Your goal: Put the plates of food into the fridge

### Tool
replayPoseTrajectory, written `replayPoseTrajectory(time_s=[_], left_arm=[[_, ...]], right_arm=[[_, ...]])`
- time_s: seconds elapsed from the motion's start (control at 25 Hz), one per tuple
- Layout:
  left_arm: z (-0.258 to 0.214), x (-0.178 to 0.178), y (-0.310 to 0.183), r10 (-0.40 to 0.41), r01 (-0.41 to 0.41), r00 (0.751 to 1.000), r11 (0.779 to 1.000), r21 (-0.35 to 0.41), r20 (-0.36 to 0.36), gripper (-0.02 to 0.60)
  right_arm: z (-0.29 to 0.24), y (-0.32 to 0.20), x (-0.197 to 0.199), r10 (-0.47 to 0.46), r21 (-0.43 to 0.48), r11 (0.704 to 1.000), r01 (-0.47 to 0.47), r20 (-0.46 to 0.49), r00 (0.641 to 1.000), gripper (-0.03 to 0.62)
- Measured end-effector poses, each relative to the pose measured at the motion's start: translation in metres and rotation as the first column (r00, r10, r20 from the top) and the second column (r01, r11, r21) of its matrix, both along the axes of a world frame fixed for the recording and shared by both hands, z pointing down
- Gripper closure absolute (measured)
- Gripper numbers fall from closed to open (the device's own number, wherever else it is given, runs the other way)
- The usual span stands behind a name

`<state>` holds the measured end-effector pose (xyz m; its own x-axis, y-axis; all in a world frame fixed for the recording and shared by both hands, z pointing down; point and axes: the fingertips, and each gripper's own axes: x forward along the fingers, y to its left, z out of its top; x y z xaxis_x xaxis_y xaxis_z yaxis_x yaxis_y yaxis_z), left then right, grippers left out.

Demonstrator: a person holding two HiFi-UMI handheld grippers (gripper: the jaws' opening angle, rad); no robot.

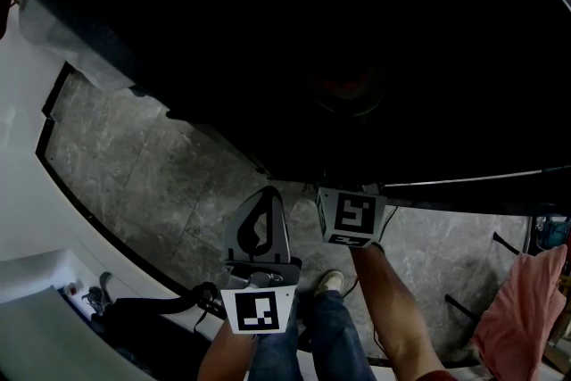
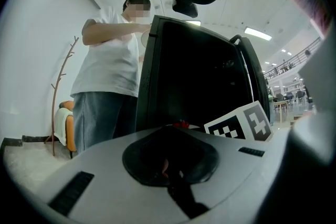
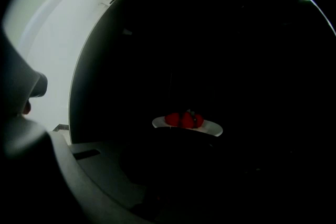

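Wears blue jeans (image 1: 323, 336) and a pale shoe (image 1: 330, 283). Has a smooth grey plastic shell (image 2: 105, 165) on the left hand-held gripper (image 1: 265, 202), wedge-shaped and narrowing to the tip, with a black teardrop recess (image 2: 170, 160) in the middle and narrow black slots (image 2: 71, 192) on either side. Bears a white cube (image 1: 259, 310) at the rear, printed with black square markers. Trails a thick black cord (image 1: 183, 302) from beside that cube. Repeats the grey shell on the right hand-held gripper (image 3: 181, 139), with a matching marker cube (image 1: 351, 217).
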<state>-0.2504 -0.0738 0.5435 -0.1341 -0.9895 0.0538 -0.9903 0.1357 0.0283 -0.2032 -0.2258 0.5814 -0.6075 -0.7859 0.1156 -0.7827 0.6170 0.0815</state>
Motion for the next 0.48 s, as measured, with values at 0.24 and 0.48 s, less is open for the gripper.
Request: replayPoseTrajectory(time_s=[0.24,0.48], left_arm=[[-0.001,0.001,-0.001,0.002,-0.002,1.0,1.0,0.005,-0.001,0.575],[0.002,0.001,-0.003,0.002,-0.002,1.0,1.0,-0.005,-0.009,0.575]], right_arm=[[0.002,-0.01,0.004,0.021,-0.016,1.0,-0.021,0.013,1.0,0.582],[0.005,-0.013,0.005,0.029,-0.022,0.999,-0.029,0.001,1.0,0.582]])
